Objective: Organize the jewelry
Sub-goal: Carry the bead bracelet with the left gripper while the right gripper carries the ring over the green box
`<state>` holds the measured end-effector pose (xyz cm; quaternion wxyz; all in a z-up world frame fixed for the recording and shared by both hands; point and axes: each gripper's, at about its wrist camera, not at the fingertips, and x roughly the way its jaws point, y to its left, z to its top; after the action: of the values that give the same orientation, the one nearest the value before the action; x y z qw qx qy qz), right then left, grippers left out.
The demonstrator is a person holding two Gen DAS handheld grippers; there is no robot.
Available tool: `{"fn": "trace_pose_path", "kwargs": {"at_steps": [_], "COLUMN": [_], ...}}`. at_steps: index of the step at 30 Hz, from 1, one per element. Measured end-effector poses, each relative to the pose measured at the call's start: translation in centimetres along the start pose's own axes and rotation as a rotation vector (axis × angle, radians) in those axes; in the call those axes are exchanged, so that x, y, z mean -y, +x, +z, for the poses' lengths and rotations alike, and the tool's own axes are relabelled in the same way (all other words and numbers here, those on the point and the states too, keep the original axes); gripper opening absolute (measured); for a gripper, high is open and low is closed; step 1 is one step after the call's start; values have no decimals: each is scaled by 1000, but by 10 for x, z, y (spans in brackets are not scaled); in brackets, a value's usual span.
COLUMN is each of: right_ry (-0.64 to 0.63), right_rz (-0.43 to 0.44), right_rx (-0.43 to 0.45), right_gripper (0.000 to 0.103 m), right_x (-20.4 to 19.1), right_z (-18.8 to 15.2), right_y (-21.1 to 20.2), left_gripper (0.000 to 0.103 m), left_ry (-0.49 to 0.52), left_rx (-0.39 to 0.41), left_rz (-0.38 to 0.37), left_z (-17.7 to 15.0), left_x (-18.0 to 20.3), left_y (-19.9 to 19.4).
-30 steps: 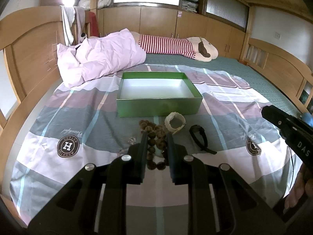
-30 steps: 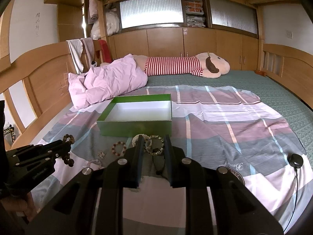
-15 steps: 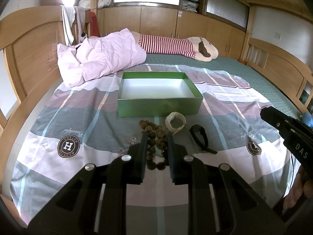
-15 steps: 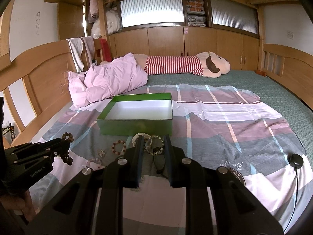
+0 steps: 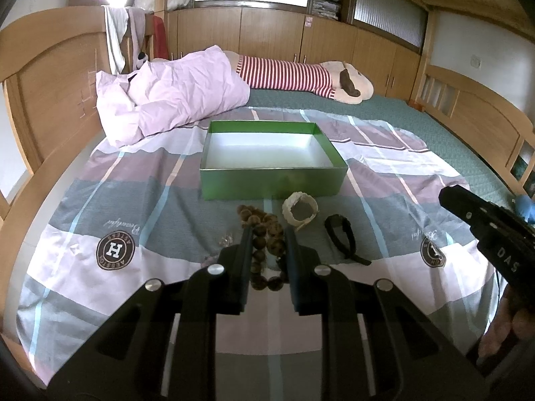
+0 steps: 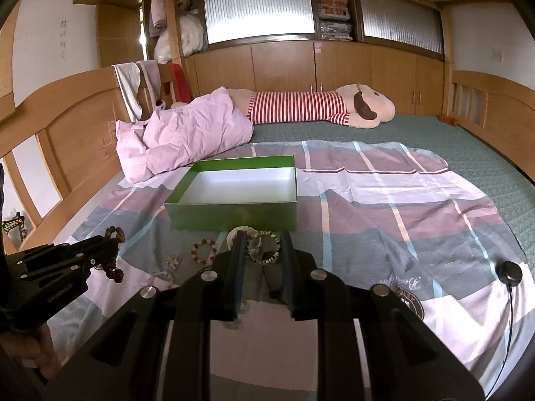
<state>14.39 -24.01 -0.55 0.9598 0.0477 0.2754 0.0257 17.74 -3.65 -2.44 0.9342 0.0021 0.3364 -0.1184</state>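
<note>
The left gripper (image 5: 267,234) has its fingers closed on the brown bead string (image 5: 264,250) at the lower middle of the left wrist view, and from the right wrist view the loop hangs off its tip at the left edge, part above the fingers and part dangling below. That looks like a grip on only a bead or two, so the round beads could roll out of the pads and the string drop back onto the bedspread (image 5: 100,200). The green box (image 5: 272,183) sits open and empty at frame centre, just beyond the jewelry. A low carry could snag the hanging loop on its near wall or drag it across the cream bracelet (image 5: 300,210) and the black strap (image 5: 341,237) lying in front of it. The right gripper (image 6: 262,237) has its fingers slightly apart with nothing pinched (the striped bangle (image 6: 265,250) seen between them lies on the bed beyond). If it closes in this crowded patch it may catch two overlapping pieces at once, or nudge the small bead bracelet (image 6: 203,250) further left.
</note>
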Motion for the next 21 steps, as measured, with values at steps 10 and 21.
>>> {"fn": "trace_pose_path", "kwargs": {"at_steps": [10,21], "right_ry": [-6,-28], "right_rz": [1,44], "right_rx": [-14,-2], "right_gripper": [21,21], "right_x": [-5,-10], "right_z": [24,76], "right_y": [30,93], "left_gripper": [19,19], "left_ry": [-16,-42], "left_rx": [-9,-15], "left_rz": [-9,-55], "left_z": [33,91], "left_x": [-1,-7], "left_y": [28,76]}}
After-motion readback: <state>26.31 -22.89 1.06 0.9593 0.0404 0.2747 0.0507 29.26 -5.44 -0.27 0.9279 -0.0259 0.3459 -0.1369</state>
